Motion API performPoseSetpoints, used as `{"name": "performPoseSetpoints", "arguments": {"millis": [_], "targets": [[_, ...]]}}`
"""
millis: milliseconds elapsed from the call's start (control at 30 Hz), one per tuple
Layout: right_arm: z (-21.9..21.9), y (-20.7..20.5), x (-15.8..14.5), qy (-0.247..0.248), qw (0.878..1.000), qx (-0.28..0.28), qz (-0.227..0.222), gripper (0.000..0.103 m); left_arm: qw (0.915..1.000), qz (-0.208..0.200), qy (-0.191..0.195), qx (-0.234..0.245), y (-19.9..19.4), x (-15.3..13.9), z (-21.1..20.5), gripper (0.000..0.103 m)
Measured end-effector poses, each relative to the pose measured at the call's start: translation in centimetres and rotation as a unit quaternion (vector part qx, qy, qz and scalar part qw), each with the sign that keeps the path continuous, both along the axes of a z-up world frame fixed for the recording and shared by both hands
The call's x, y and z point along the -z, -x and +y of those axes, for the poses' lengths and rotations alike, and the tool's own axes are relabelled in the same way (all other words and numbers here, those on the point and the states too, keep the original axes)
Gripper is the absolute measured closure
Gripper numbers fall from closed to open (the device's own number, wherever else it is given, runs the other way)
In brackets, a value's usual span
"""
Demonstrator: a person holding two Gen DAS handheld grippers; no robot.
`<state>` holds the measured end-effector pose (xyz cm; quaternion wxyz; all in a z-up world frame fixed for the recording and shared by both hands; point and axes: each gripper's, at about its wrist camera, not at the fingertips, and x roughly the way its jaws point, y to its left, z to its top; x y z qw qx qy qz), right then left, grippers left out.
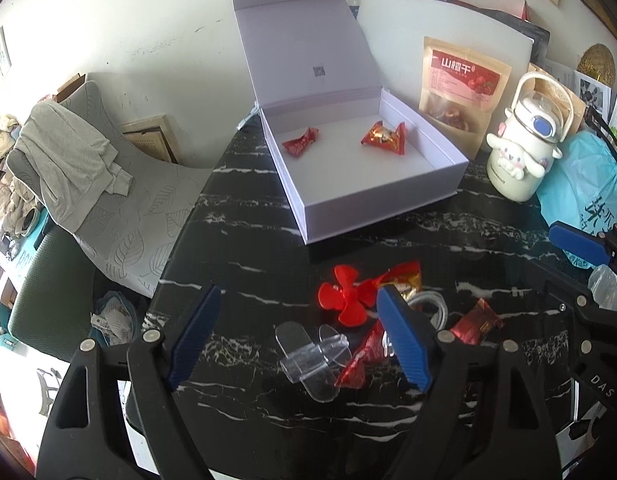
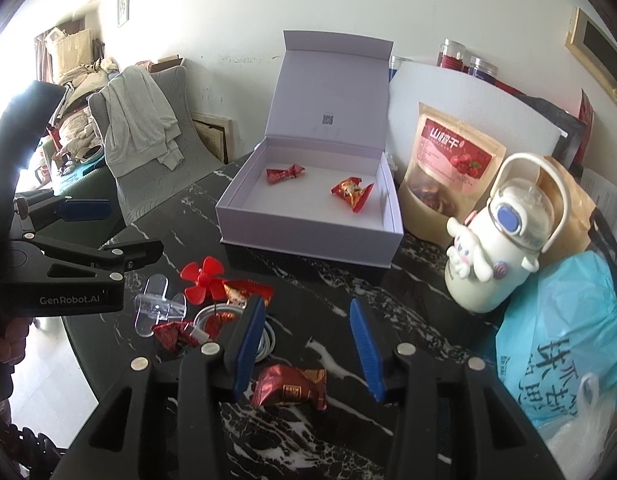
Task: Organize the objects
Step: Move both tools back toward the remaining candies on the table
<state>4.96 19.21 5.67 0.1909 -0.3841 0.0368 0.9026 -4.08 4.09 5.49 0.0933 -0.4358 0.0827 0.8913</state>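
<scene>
Two candies (image 1: 382, 136) lie in the box (image 1: 388, 200), upper centre. I hold both grippers (image 2: 308, 344) with fingers apart, empty; several candies (image 2: 290, 390) at lower centre remain unsorted.

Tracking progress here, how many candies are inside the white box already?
2. In the white box, a red candy lies toward the back left and a red-gold candy toward the right. None seems hidden.

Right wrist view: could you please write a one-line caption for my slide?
Open right gripper poised over a dark red candy on the black marble table, with two candies already in the white box.
</scene>
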Motion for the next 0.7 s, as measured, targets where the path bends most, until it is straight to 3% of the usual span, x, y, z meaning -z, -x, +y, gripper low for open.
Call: {"name": "performPoseSetpoints", "arguments": {"millis": [567, 700], "targets": [[-1.1, -1.9, 4.8, 0.037, 0.999, 0.002, -0.023, 0.058, 0.9987, -0.047, -0.017, 0.011, -2.3, 4.8, -0.7, 0.023], [-1.3, -2.1, 5.8, 0.044, 0.999, -0.003, -0.026, 0.053, 0.9980, -0.054, -0.028, 0.015, -2.6, 5.7, -0.9, 0.023]]}}
